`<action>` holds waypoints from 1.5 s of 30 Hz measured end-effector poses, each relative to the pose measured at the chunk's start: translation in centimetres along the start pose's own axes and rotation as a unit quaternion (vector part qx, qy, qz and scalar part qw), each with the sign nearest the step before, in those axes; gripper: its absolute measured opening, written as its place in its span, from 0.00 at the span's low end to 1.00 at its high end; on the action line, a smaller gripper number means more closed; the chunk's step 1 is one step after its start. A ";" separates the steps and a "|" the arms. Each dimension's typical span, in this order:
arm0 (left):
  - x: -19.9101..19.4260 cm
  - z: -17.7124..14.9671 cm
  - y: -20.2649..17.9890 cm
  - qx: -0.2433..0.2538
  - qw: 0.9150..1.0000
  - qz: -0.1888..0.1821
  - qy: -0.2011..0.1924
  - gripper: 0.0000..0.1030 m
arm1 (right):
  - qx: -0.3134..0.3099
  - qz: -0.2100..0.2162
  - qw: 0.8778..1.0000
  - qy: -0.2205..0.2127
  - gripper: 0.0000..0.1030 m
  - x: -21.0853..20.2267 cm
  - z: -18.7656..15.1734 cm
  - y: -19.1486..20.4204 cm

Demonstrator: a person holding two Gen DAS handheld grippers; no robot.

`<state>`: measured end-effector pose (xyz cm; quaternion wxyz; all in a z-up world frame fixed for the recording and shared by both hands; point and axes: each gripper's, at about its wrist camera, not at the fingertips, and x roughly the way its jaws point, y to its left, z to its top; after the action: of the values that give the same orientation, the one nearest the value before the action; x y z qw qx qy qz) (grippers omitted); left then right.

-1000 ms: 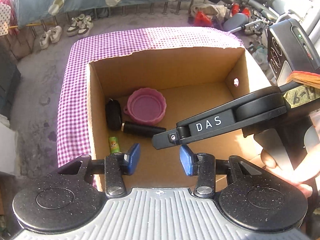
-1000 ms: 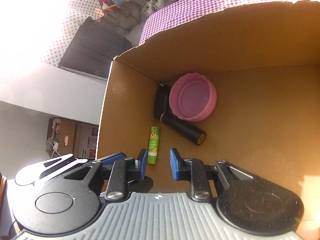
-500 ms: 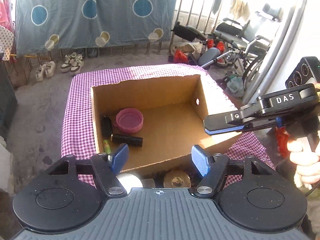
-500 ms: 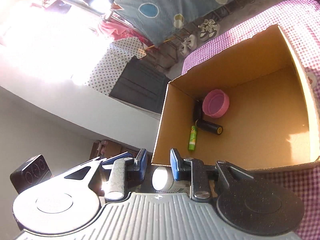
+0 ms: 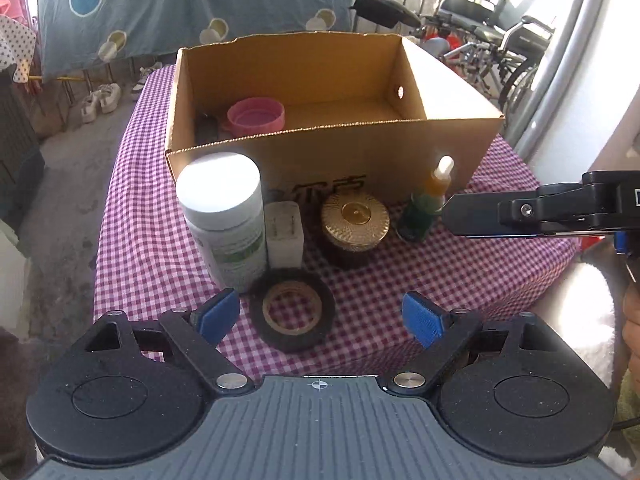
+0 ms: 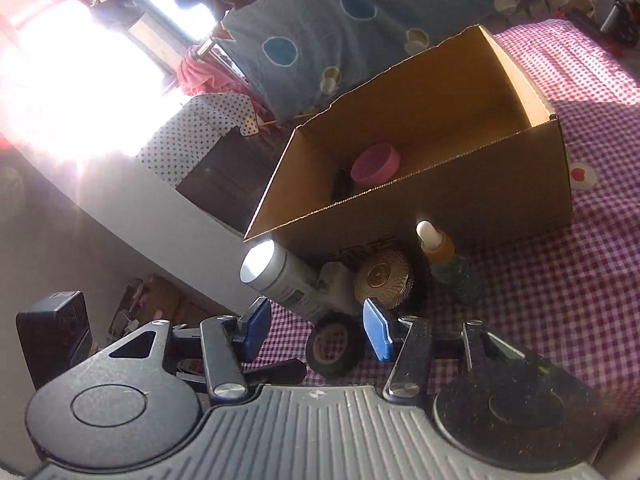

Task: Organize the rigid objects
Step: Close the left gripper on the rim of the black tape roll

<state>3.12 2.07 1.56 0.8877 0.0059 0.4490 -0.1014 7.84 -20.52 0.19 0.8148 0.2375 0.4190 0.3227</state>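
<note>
A cardboard box (image 5: 360, 148) (image 6: 500, 184) stands on the checked tablecloth (image 5: 460, 272); a pink bowl (image 5: 256, 116) (image 6: 376, 164) and a dark object (image 5: 206, 130) lie inside. In front of the box stand a white bottle (image 5: 226, 220) (image 6: 284, 280), a white charger (image 5: 283, 232), a gold-lidded jar (image 5: 355, 224) (image 6: 382, 280), a dropper bottle (image 5: 426, 204) (image 6: 448, 264) and a black tape roll (image 5: 293, 310) (image 6: 334, 348). My left gripper (image 5: 320, 318) is open and empty, just behind the tape roll. My right gripper (image 6: 316, 328) is open and empty, over the tape roll.
The table's edge (image 5: 108, 216) drops off to a concrete floor on the left. Wheelchairs (image 5: 492, 44) and a patterned sheet (image 5: 180, 4) are behind. The right gripper's body (image 5: 560, 210) reaches in from the right in the left wrist view.
Both grippers have pulled back out of the box and dropped low in front of it. The left gripper has opened wider, and the right has opened. The loose objects came into view.
</note>
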 end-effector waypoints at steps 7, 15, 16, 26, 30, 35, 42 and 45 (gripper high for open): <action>3.5 -1.9 -0.9 0.051 0.997 0.048 0.029 0.86 | -0.049 -0.042 0.997 0.052 0.47 6.1 -1.6 0.8; 5.1 -3.1 -0.7 0.073 0.995 0.062 0.030 0.76 | -0.071 -0.063 0.992 0.082 0.36 8.9 -3.2 0.9; 5.2 -3.1 -0.6 0.070 0.995 0.058 0.031 0.76 | -0.072 -0.066 0.992 0.085 0.32 9.1 -3.2 0.9; 4.5 -3.6 -1.5 0.076 0.996 0.042 0.016 0.65 | -0.070 -0.081 0.991 0.083 0.23 8.6 -3.4 -0.1; 4.2 -3.7 -2.8 0.093 0.995 0.020 0.007 0.65 | -0.070 -0.103 0.989 0.076 0.23 6.9 -3.7 -0.7; 4.6 -4.1 -4.7 0.123 0.992 0.011 0.015 0.65 | -0.062 -0.122 0.989 0.058 0.23 4.7 -4.4 -1.9; 5.3 -3.4 -5.2 0.122 0.992 0.017 0.023 0.71 | -0.055 -0.110 0.991 0.050 0.23 3.6 -4.5 -2.8; 6.0 -2.8 -5.0 0.112 0.993 0.010 0.028 0.74 | -0.052 -0.104 0.992 0.049 0.23 3.7 -4.5 -2.8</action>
<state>3.36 -3.59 -4.48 0.8694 0.1127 0.4596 -0.1423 6.59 -19.17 -6.01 0.8335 0.1338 0.4639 0.2686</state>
